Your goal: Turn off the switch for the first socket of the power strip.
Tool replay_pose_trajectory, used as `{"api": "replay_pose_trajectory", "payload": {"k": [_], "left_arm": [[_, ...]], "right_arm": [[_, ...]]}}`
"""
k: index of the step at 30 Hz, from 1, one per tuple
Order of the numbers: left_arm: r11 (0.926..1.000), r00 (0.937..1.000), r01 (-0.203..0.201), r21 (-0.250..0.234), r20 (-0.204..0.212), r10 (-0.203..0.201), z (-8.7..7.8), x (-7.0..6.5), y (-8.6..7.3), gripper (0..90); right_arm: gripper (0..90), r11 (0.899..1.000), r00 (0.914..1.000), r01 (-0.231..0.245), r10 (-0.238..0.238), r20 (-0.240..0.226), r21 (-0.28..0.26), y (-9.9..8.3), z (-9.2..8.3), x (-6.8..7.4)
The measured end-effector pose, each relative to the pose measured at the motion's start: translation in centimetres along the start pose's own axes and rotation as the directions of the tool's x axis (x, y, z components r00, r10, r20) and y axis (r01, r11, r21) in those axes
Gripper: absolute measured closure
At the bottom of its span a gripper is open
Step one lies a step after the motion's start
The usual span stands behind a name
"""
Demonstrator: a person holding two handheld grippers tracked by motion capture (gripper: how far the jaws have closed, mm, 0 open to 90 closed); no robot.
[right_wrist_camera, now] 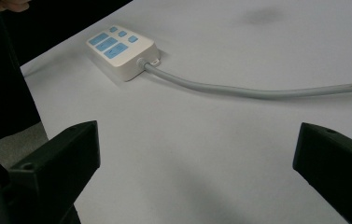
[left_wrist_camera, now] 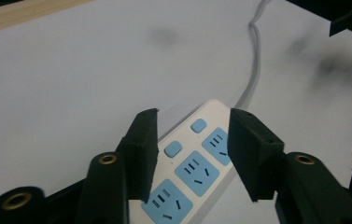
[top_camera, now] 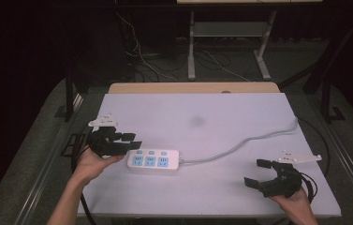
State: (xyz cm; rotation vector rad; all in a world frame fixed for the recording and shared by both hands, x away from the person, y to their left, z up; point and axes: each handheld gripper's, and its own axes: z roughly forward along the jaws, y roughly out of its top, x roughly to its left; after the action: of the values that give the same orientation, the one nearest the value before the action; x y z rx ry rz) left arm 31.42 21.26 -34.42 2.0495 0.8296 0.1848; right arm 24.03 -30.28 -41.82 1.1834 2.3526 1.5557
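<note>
White tabletop [top_camera: 239, 187] holds a power strip [top_camera: 153, 161] near its left front, a light, rigid, smooth plastic block best pinched across its long sides, with the left gripper [top_camera: 128, 141] parted over its end and the right gripper [top_camera: 260, 173] wide apart, well away.

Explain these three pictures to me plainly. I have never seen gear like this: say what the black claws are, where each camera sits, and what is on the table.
No robot here: a person holds a hand tool in each hand. The left gripper and right gripper each end in two black fingers. One picture looks down from above the table. The other two come from cameras riding on each gripper, looking along its fingers. On the table lies a white power strip with blue sockets and a grey cord. Both grippers are open and hold nothing; the left one's fingers are at the strip's end.
</note>
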Motion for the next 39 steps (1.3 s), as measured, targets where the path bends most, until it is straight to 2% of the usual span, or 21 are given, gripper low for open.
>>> {"api": "replay_pose_trajectory", "payload": {"k": [4,11,15,20,27,39], "left_arm": [[0.9994,0.9999,0.01,-0.032,-0.002,-0.01,-0.4,-0.3,-0.9,41.2],[0.9976,0.9995,0.026,-0.064,0.018,-0.025,-0.5,-1.0,-2.7,16.6],[0.9953,0.999,0.04,-0.088,0.024,-0.038,-0.5,-1.5,-3.6,10.2],[0.9951,0.9982,0.056,-0.081,0.023,-0.055,0.0,-2.0,-4.5,0.0],[0.9935,0.9981,0.058,-0.098,0.028,-0.056,0.9,-2.9,-5.8,0.0],[0.9937,0.9969,0.07,-0.088,0.041,-0.067,2.5,-3.4,-7.7,0.0]], "right_arm": [[0.4,1.0,1.0,0.0,0.0,0.0,0.0,0.0,0.0,0.0],[0.4,1.0,1.0,0.0,0.0,0.0,0.0,0.0,0.1,0.1],[0.4,1.0,1.0,-0.001,0.001,0.0,0.001,0.0,0.1,0.1],[0.4,1.0,1.0,-0.001,0.001,0.0,0.001,0.0,0.1,0.1],[0.4,1.0,1.0,0.001,-0.001,-0.001,0.002,0.0,0.1,0.1],[0.4,1.0,1.0,0.002,-0.002,-0.002,0.008,0.0,0.2,0.2]]}}
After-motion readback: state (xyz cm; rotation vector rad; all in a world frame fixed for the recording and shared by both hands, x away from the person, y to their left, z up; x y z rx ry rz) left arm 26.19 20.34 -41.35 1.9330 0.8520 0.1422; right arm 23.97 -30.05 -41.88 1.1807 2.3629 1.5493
